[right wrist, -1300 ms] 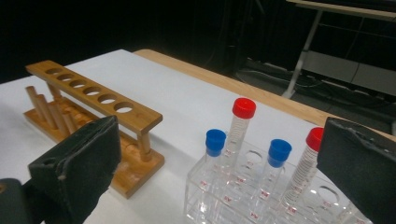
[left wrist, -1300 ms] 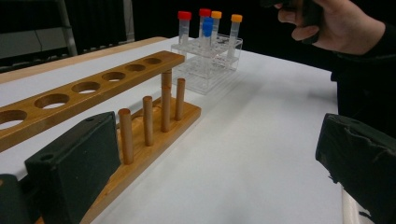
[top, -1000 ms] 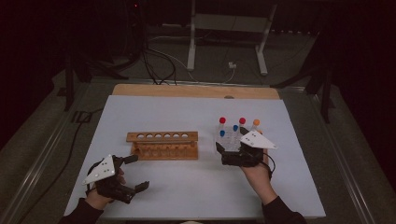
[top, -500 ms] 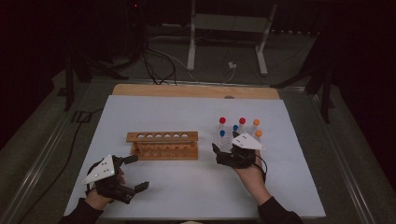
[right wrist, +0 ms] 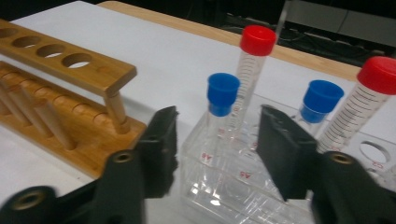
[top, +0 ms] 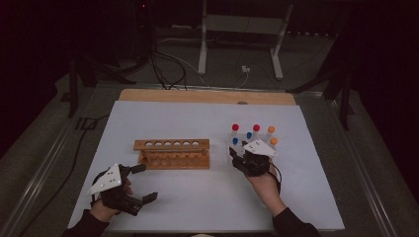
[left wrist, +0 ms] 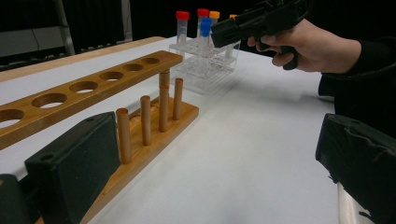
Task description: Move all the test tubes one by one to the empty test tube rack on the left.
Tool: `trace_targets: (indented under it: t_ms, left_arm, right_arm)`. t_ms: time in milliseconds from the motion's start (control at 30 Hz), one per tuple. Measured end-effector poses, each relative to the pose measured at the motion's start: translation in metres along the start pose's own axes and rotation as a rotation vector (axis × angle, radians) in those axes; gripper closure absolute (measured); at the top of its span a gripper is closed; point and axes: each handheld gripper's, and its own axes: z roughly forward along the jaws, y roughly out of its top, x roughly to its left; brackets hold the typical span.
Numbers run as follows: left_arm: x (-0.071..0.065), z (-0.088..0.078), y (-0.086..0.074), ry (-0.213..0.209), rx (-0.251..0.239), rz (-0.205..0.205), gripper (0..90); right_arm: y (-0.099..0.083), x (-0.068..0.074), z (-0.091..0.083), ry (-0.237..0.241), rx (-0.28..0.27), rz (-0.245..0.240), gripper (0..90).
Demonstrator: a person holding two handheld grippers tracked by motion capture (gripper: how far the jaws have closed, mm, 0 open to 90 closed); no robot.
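I am working at the white counter (top: pixel 197 207), and the step in hand is picking a tube out of the clear plastic rack (right wrist: pixel 224 186) near the counter's right edge. The empty wooden rack (top: pixel 172 153) is lying at mid-counter, probably where the tube is headed. My right claw (right wrist: pixel 215 135) has just been closing, its jaws now standing on either side of the blue-capped tube (right wrist: pixel 219 116) at the clear rack's near left corner; I am not sure the pads are touching it yet, since a gap seems to be showing on both sides. My left claw (top: pixel 141 182) is waiting with jaws wide apart and nothing between them, near the front left corner. Next I should be squeezing until the pads grip, then lifting straight up to clear its neighbours. The tube is standing upright, slim and clear, with printed graduations.
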Motion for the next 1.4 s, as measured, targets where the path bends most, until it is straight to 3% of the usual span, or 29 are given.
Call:
trace_targets:
  t_ms: [467, 900, 1400]
  left_arm:
    - [0.000, 0.000, 0.000, -0.002, 0.002, 0.000, 0.6]
    - [0.000, 0.000, 0.000, -0.003, 0.001, -0.002, 0.6]
    - [0.000, 0.000, 0.000, -0.006, -0.001, 0.000, 0.5]
  right_arm:
    - [-0.002, -0.005, 0.012, 0.021, 0.041, 0.032, 70.5]
    - [-0.002, -0.003, 0.017, 0.023, 0.054, 0.023, 76.2]
    - [0.016, -0.007, -0.003, 0.027, -0.028, -0.010, 76.4]
